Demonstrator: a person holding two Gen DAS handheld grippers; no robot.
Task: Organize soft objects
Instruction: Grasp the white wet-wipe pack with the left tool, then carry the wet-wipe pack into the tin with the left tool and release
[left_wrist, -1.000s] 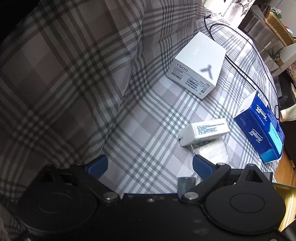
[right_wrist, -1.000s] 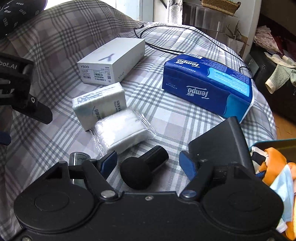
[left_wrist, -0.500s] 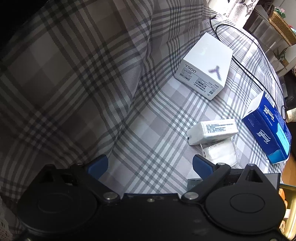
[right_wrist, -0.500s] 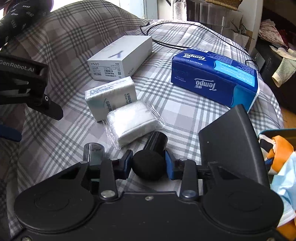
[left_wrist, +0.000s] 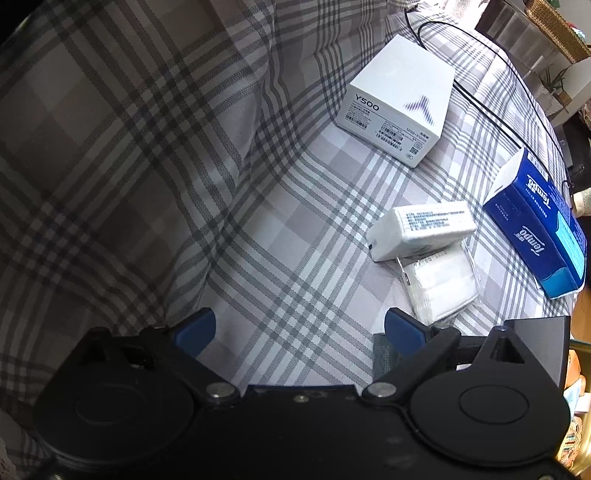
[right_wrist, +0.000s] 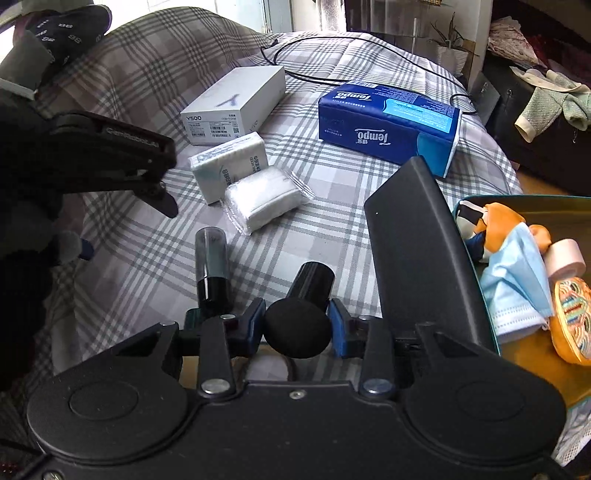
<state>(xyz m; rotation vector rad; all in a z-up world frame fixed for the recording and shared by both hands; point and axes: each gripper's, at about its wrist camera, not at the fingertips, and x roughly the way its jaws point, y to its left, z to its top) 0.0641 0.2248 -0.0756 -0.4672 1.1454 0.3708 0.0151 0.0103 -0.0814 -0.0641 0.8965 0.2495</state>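
On the plaid bedspread (right_wrist: 332, 229), right tool (right_wrist: 297, 326) clamped on a black foam-tipped microphone (right_wrist: 299, 321); left tool (left_wrist: 299, 326) spread wide beside wrapped tissue packs (left_wrist: 439, 288).

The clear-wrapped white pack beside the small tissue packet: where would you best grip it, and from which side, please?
Probably grip the clear-wrapped white pack across its shorter width, from above. It lies flat, and the small tissue packet touches its far edge, so the free sides suit the fingers.

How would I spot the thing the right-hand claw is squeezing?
Start at the big blue Tempo tissue pack on the checked bedcover. Come straight toward the camera to the right gripper: between its blue pads sits a black microphone, the only item with a round foam head.
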